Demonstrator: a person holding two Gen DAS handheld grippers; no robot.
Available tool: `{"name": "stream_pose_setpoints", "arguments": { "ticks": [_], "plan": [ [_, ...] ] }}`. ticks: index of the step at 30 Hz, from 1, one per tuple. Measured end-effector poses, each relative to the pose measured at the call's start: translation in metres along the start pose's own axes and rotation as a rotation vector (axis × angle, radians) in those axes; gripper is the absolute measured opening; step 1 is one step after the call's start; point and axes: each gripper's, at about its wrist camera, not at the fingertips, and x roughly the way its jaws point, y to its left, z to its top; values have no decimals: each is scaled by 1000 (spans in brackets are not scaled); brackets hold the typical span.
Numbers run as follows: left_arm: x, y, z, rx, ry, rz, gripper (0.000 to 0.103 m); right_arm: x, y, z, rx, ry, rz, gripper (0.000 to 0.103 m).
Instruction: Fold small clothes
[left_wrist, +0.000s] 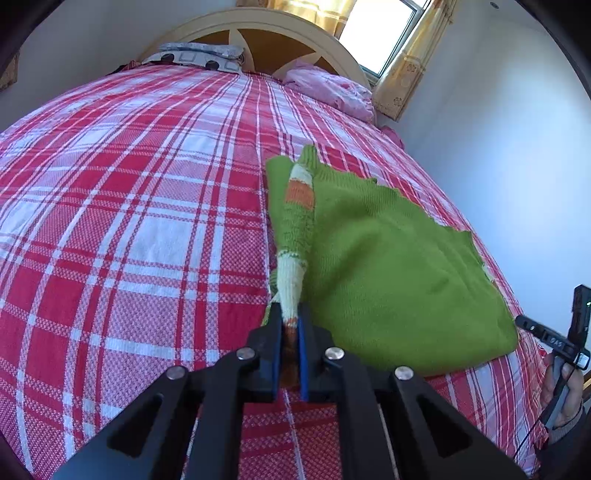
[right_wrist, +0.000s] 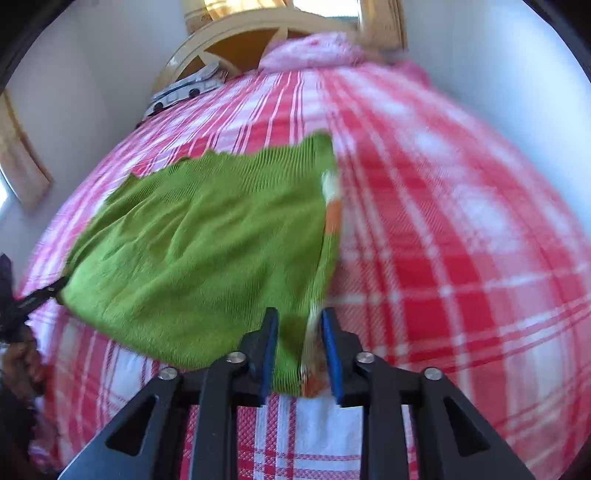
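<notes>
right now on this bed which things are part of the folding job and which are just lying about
Part of the job:
- green knitted sweater with its cream and orange striped sleeve
- left gripper, shut on the sleeve cuff
- right gripper, jaws apart around the sweater's edge

Just lying about:
- grey patterned pillow
- pink crumpled bedding
- red and white checked bedspread, only the work surface
</notes>
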Motion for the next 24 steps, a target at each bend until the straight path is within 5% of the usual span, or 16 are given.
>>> {"name": "stream_pose_setpoints", "arguments": {
  "ticks": [1,3,6,10,16,20,24],
  "plan": [
    [-1,0,0,5,-6,2,13,-5,5,3,-13,-20,13,54],
    [-1,0,-2,11,-14,3,16,-11,19,11,-41,-60,84,56],
    [-2,3,-3,-6,-9,24,37,-1,40,17,-88,-45,121,56],
    [-6,6,-6,-12,-11,53,60,43,47,2,-93,114,66,56],
    [-6,17,-9,-64,-19,19,69,27,72,-14,-179,123,-30,56],
    [-6,18,-9,-76,-26,7,69,13,108,11,-226,12,40,56],
    [-14,20,-12,-89,-44,29,69,45,160,20,-308,39,68,56]
  ]
}}
